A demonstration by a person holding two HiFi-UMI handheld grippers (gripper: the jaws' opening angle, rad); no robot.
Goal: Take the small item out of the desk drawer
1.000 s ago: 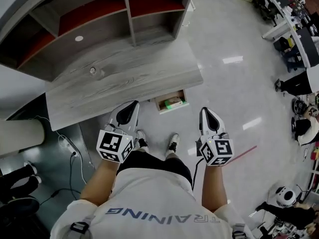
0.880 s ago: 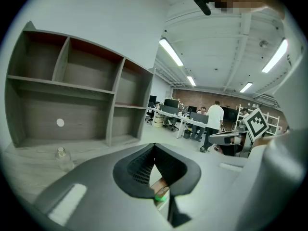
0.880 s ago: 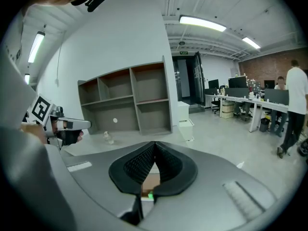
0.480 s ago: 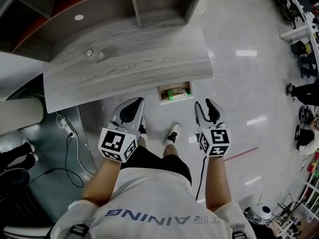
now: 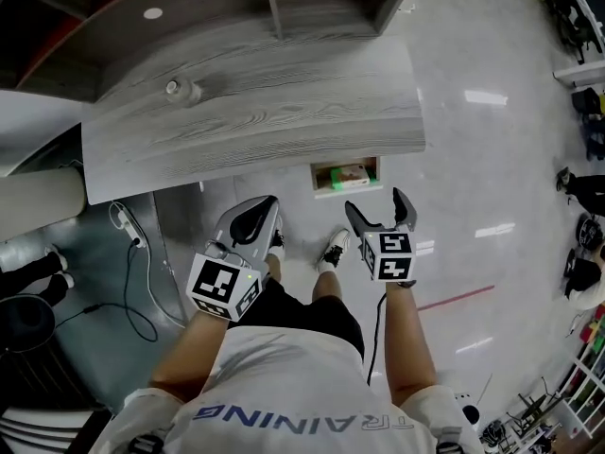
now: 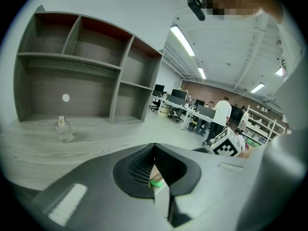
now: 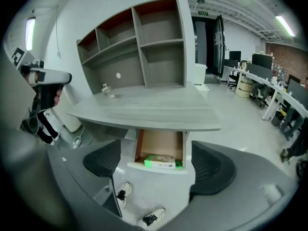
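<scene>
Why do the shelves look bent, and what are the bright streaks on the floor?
Left gripper view and right gripper view: wide-angle lenses bow the shelves and the desk. Head view: the streaks look like ceiling lights glaring off the shiny floor.

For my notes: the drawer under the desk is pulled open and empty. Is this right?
No: the drawer under the desk is pulled open but not empty; a green and white box lies at its front, seen in the right gripper view.
</scene>
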